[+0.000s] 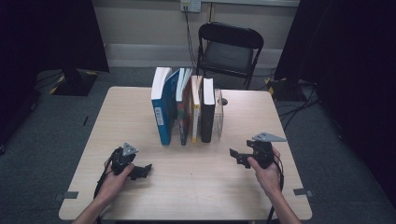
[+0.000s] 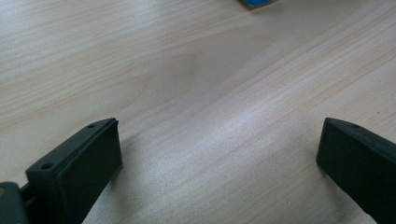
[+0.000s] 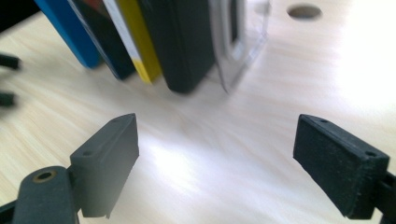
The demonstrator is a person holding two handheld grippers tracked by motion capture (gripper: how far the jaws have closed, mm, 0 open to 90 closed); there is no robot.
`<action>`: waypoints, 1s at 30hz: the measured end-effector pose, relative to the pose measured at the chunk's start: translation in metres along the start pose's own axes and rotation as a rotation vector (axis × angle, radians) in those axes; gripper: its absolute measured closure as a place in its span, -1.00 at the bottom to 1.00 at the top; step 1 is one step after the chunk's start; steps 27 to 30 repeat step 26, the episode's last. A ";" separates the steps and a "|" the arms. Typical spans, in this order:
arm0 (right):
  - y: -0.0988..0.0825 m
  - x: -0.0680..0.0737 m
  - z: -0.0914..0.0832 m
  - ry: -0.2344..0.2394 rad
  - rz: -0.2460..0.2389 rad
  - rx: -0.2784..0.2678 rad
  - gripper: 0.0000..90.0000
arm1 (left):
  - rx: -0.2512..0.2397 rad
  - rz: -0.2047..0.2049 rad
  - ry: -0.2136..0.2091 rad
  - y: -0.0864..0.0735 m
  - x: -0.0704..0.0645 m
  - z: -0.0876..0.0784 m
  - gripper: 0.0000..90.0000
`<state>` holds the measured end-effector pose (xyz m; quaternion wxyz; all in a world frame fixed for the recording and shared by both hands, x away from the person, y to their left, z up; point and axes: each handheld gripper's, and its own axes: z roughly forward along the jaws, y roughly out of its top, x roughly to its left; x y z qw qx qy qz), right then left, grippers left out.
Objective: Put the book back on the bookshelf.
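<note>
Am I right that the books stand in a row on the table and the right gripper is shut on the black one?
Not quite: the right gripper is open and holds nothing, as the right gripper view shows. The books do stand in a row on the table.

dim high view with dark room edges, glare on the pale wooden tabletop (image 3: 364,70), motion-blurred upright books (image 3: 140,42)

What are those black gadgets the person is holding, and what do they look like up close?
They are hand-held tongs, one in each hand. The left tongs and right tongs are black, each topped by a grey three-cornered plate and trailing a dark cable. Each has two flat, blocky black pads with small screw holes. The forearms are bare.
</note>
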<state>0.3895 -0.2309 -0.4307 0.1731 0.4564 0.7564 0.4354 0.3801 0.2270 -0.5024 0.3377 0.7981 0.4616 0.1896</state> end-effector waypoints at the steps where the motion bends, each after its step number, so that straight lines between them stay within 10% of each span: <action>1: -0.011 -0.008 -0.001 -0.015 -0.002 0.030 -0.69 | 0.000 0.000 0.001 0.000 0.000 0.000 -1.00; 12: -0.055 -0.023 0.020 -0.115 -0.049 0.242 -0.70 | 0.000 0.000 0.001 0.000 0.000 0.000 -1.00; 30: -0.066 -0.019 0.023 -0.136 -0.075 0.153 -0.80 | 0.000 0.001 0.000 0.000 0.000 0.000 -1.00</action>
